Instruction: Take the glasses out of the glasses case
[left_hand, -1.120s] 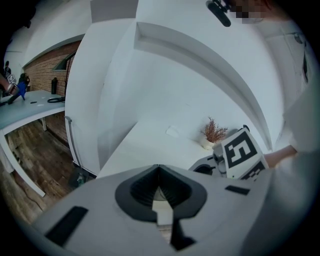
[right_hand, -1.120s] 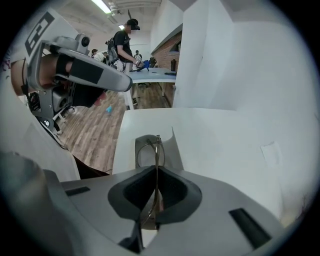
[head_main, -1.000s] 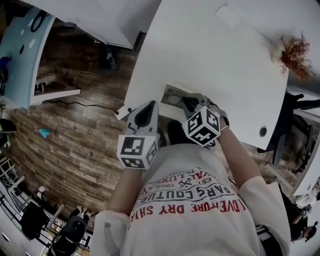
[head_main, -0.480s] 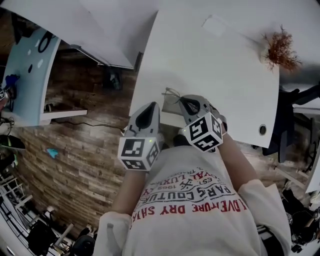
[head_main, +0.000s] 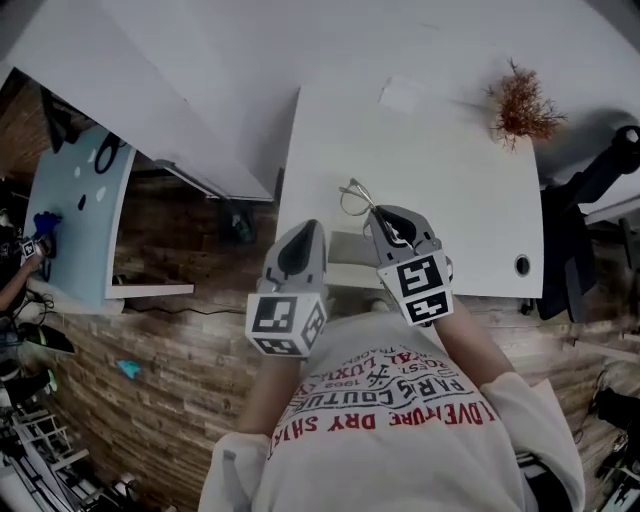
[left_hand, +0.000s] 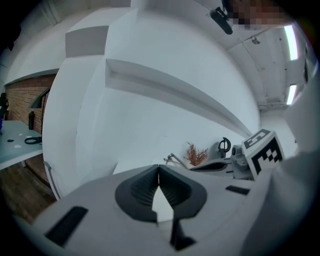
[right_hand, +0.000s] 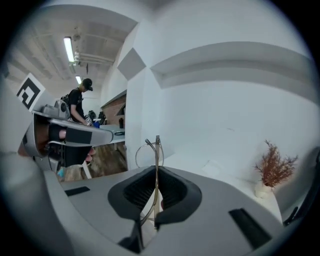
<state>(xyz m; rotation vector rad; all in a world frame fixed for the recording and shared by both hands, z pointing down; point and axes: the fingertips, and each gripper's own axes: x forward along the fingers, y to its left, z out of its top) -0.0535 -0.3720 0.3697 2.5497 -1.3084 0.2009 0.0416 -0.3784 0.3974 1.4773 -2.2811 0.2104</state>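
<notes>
Thin wire-framed glasses (head_main: 352, 193) are pinched by their folded arms in my right gripper (head_main: 386, 216), which is shut on them above the white table (head_main: 450, 190). In the right gripper view the glasses (right_hand: 150, 150) stick up past the jaws, one round lens to the left. A pale grey glasses case (head_main: 347, 248) lies at the table's front edge between the grippers, partly hidden. My left gripper (head_main: 300, 236) hangs just left of it, jaws shut with nothing between them (left_hand: 159, 169).
A dried reddish plant (head_main: 520, 105) in a small vase stands at the table's far right. A white card (head_main: 410, 95) lies at the back. A cable hole (head_main: 522, 265) is near the front right corner, a black chair (head_main: 600, 170) beyond. A person (right_hand: 80, 102) stands in the background.
The right gripper has lifted the glasses up and away from the case toward the table's middle. The left gripper stays by the front edge. The head camera has tilted.
</notes>
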